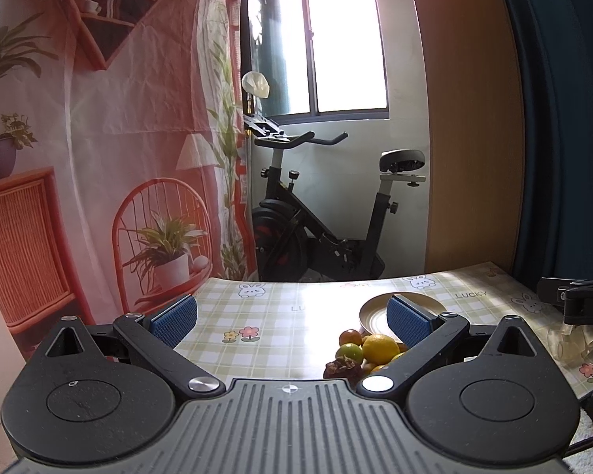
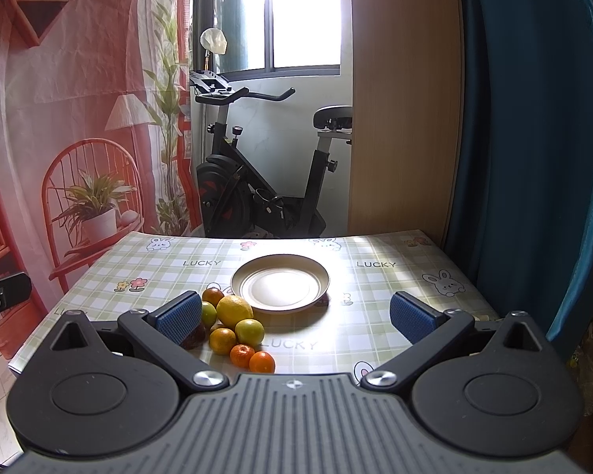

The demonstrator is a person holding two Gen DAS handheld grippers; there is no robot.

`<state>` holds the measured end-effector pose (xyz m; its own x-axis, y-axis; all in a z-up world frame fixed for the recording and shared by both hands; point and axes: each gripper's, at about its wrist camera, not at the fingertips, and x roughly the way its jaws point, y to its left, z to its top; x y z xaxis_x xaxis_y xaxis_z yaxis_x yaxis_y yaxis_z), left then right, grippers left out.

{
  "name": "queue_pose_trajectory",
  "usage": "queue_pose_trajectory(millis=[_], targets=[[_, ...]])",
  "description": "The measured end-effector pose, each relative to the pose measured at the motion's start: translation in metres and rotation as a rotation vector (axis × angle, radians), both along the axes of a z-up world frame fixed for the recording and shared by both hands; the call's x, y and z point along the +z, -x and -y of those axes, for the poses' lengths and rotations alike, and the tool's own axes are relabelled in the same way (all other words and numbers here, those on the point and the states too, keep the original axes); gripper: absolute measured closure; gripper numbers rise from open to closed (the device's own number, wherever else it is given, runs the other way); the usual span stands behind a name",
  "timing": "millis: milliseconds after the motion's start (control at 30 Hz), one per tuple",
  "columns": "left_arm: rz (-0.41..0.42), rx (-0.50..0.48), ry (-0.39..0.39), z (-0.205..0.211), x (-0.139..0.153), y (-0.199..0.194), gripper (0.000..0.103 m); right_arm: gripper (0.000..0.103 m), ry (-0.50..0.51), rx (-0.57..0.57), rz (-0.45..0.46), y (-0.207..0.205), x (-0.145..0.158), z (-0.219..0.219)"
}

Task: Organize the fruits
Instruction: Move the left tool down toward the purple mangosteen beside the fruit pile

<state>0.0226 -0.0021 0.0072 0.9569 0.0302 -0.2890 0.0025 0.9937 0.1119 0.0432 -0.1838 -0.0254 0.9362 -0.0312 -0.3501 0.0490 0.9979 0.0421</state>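
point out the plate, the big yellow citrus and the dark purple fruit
plate (image 2: 253, 272): right wrist view, on its bare left rim.
big yellow citrus (image 2: 234, 310): right wrist view, on the middle of its skin.
dark purple fruit (image 1: 342, 369): left wrist view, on its top by the dried calyx.

Both fisheye views sit low behind their own open tongs, looking forward across the checked tabletop (image 2: 336, 339) toward the exercise bike (image 2: 257, 181) and window. The left view sits further left, with its right pad (image 1: 409, 322) overlapping the plate (image 1: 371, 310). The right view looks squarely at the plate (image 2: 280, 282) — both share the fruit pile (image 2: 237, 328), plate and bike.
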Motion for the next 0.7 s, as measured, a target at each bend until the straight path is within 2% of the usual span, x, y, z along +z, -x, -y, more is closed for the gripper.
queue_pose_trajectory(millis=[167, 267, 333, 467, 567, 700], targets=[[0.034, 0.015, 0.008, -0.003, 0.007, -0.034, 0.0, 0.0, -0.014, 0.002, 0.059, -0.016, -0.002, 0.013], [0.038, 0.034, 0.039, -0.005, 0.006, -0.056, 0.0, 0.0, -0.045, 0.023, 0.104, -0.036, -0.011, 0.021], [0.056, 0.035, 0.042, -0.003, 0.002, -0.068, 0.0, 0.0, -0.103, 0.045, 0.095, -0.055, -0.015, 0.03], [0.054, 0.013, 0.002, 0.006, -0.013, -0.09, 0.0, 0.0, -0.212, 0.073, 0.089, -0.09, -0.03, 0.044], [0.067, -0.007, -0.013, 0.009, -0.027, -0.103, 0.001, 0.0, -0.193, 0.078, 0.068, -0.114, -0.042, 0.042], [0.076, -0.05, 0.042, 0.002, -0.044, -0.118, 0.001, 0.0, -0.142, 0.11, 0.042, -0.135, -0.06, 0.033]])
